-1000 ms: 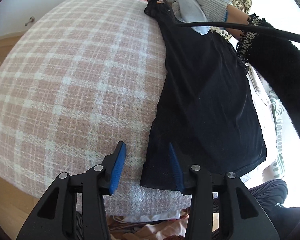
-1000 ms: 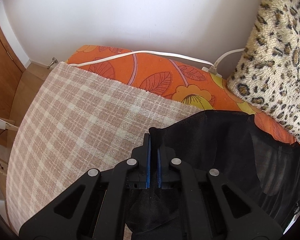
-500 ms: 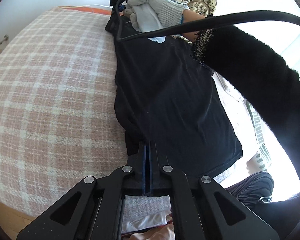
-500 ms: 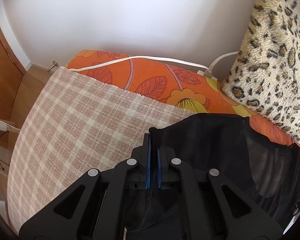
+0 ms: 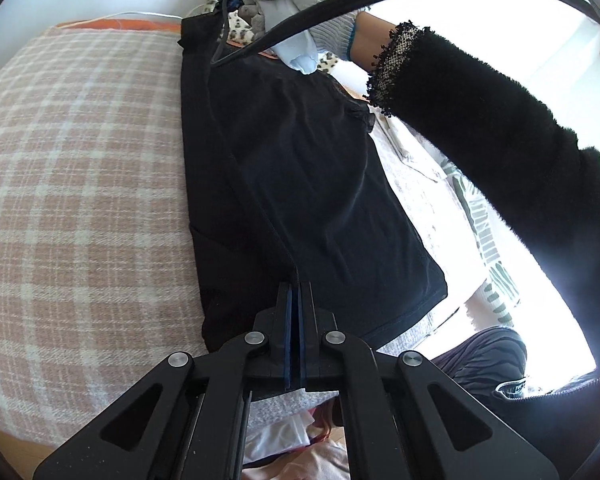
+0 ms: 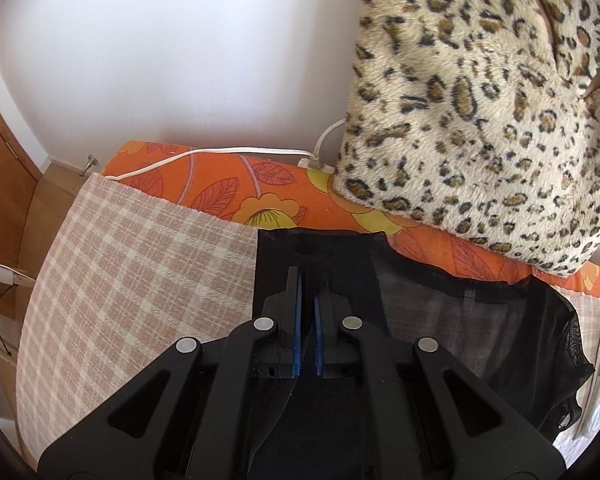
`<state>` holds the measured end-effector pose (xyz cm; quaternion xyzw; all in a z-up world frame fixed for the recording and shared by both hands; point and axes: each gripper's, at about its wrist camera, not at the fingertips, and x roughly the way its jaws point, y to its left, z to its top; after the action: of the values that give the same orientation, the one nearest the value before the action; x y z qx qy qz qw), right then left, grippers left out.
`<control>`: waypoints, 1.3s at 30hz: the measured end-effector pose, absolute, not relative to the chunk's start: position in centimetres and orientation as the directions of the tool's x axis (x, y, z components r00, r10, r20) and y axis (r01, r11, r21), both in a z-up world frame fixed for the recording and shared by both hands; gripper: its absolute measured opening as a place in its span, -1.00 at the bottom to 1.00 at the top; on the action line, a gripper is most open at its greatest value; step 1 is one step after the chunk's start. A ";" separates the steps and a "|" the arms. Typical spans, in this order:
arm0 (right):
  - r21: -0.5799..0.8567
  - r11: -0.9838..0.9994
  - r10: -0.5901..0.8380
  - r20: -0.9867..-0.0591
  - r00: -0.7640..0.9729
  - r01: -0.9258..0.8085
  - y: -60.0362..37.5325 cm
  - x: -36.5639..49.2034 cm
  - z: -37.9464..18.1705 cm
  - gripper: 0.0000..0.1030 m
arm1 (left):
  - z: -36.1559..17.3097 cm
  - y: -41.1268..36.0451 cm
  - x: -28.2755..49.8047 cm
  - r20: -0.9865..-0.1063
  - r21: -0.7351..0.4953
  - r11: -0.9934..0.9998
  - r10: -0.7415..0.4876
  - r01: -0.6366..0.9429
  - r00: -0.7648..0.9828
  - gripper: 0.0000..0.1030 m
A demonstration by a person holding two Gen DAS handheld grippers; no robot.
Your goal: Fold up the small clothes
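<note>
A small black garment [image 5: 300, 184] lies lengthwise on a pink-and-cream plaid blanket [image 5: 80, 200]. My left gripper [image 5: 295, 286] is shut on its near hem, the cloth pinched between the blue pads and lifted a little. At the far end a gloved hand [image 5: 296, 28] holds the other gripper over the top edge. In the right wrist view my right gripper [image 6: 308, 280] is shut on that top edge of the black garment [image 6: 440, 320], whose thin mesh part hangs to the right.
A leopard-print cushion [image 6: 480, 120] leans on the white wall behind an orange flowered sheet [image 6: 260, 188] with a white cable [image 6: 204, 154]. A black fluffy sleeve [image 5: 500, 160] crosses the right. More clothes [image 5: 292, 440] lie below the blanket's near edge.
My left gripper shut on the garment's near hem and raised it. The right gripper, still shut on the top edge, rose and moved toward the cushion, pulling the cloth along.
</note>
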<state>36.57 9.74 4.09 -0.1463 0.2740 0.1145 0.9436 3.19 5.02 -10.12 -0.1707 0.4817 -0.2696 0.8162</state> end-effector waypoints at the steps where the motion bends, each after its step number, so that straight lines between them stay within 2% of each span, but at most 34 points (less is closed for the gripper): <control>1: -0.211 0.934 0.130 -0.549 0.826 -0.287 9.0 36.6 4.2 -0.89 | -10.1 4.7 3.2 -0.692 -0.538 0.792 -0.611 0.290 0.384 -0.99; 9: -0.175 0.957 0.100 -0.550 0.829 -0.232 3.5 37.2 4.6 -0.89 | -10.8 1.1 3.6 -0.703 -0.535 0.774 -0.631 0.340 0.329 -0.99; 32: -0.125 0.985 0.032 -0.541 0.840 -0.118 -2.6 37.8 2.4 -0.89 | -13.0 -5.6 3.2 -0.728 -0.528 0.754 -0.639 0.390 0.250 -0.99; 34: -0.095 0.983 0.074 -0.570 0.818 -0.155 -3.0 38.0 2.2 -0.89 | -13.1 -5.9 3.1 -0.732 -0.530 0.753 -0.639 0.391 0.238 -0.87; 36: -0.103 0.985 0.057 -0.578 0.814 -0.142 -3.2 38.1 2.0 -0.89 | -13.2 -6.0 3.0 -0.737 -0.531 0.756 -0.635 0.382 0.233 -0.55; 39: -0.106 0.988 0.030 -0.577 0.816 -0.111 -3.7 38.3 2.0 -0.88 | -13.1 -6.0 2.6 -0.730 -0.548 0.742 -0.650 0.385 0.213 -0.47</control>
<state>38.28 -3.71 2.03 -0.0676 0.3012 0.0371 0.9505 2.60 -5.97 -13.10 -0.1249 0.5292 -0.3366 0.7688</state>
